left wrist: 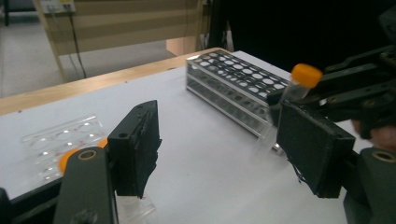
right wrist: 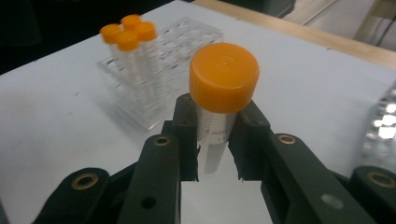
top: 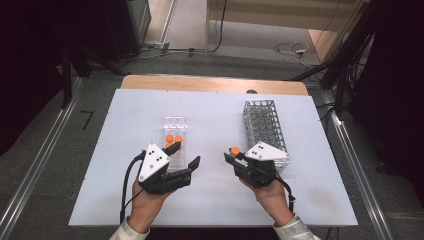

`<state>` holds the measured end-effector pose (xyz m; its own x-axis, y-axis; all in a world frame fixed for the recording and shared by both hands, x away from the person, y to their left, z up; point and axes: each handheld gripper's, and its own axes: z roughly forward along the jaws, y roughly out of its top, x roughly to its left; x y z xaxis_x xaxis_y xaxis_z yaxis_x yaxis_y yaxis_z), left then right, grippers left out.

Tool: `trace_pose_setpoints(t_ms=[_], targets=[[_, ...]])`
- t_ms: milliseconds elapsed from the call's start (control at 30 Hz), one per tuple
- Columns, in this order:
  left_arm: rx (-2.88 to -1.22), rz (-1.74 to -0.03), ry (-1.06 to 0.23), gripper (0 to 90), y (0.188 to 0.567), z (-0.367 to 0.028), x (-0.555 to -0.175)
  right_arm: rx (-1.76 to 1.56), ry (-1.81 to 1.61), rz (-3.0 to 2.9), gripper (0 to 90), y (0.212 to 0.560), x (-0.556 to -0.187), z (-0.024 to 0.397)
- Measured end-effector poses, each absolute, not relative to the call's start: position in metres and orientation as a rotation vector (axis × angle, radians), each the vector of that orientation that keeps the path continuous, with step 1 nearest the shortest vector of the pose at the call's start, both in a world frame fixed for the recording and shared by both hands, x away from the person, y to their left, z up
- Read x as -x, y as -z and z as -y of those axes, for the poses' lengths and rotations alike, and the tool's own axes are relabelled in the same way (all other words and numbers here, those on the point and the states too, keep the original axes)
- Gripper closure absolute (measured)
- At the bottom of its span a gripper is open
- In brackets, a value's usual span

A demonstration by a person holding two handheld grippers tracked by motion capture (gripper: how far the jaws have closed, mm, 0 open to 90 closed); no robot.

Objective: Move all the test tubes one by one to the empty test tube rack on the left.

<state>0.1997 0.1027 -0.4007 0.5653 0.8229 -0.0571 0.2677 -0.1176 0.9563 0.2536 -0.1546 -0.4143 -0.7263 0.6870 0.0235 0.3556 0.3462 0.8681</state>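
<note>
Hiding behind black jaws, tube (right wrist: 215,126) bottom unseen.

A wooden table (top: 150,82) has a big white sheet (top: 125,150) spread on top of it. Two things stand on the sheet, well apart. One is a clear plastic rack (top: 175,124) with a few orange-capped tubes (top: 173,140) standing in it. The other is a long metal rack (top: 264,122) full of little holes.
</note>
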Motion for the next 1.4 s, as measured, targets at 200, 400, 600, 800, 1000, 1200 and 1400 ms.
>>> trace_pose_setpoints(t_ms=[200, 400, 600, 800, 1000, 1200, 1400], targets=[[-1.720, -0.868, -0.547, 34.0, 0.408, -0.087, -0.199, -0.845, -1.328, -2.365, 71.3, 0.429, -0.244, 0.129], [-1.756, -0.839, -0.507, 41.7, 0.415, -0.078, -0.199, -0.786, -1.333, -2.406, 71.3, 0.434, -0.237, 0.113], [-1.788, -0.814, -0.498, 54.4, 0.419, -0.075, -0.199, -0.752, -1.335, -2.426, 71.3, 0.436, -0.232, 0.104], [-1.802, -0.808, -0.503, 68.2, 0.422, -0.074, -0.199, -0.766, -1.336, -2.426, 71.3, 0.436, -0.232, 0.103], [-1.804, -0.821, -0.510, 69.8, 0.421, -0.076, -0.200, -0.772, -1.338, -2.427, 66.8, 0.436, -0.231, 0.104], [-1.781, -0.849, -0.502, 69.8, 0.413, -0.090, -0.201, -0.750, -1.338, -2.430, 45.8, 0.434, -0.230, 0.109], [-1.721, -0.910, -0.519, 69.8, 0.400, -0.118, -0.201, -0.782, -1.306, -2.402, 33.1, 0.436, -0.232, 0.128]])
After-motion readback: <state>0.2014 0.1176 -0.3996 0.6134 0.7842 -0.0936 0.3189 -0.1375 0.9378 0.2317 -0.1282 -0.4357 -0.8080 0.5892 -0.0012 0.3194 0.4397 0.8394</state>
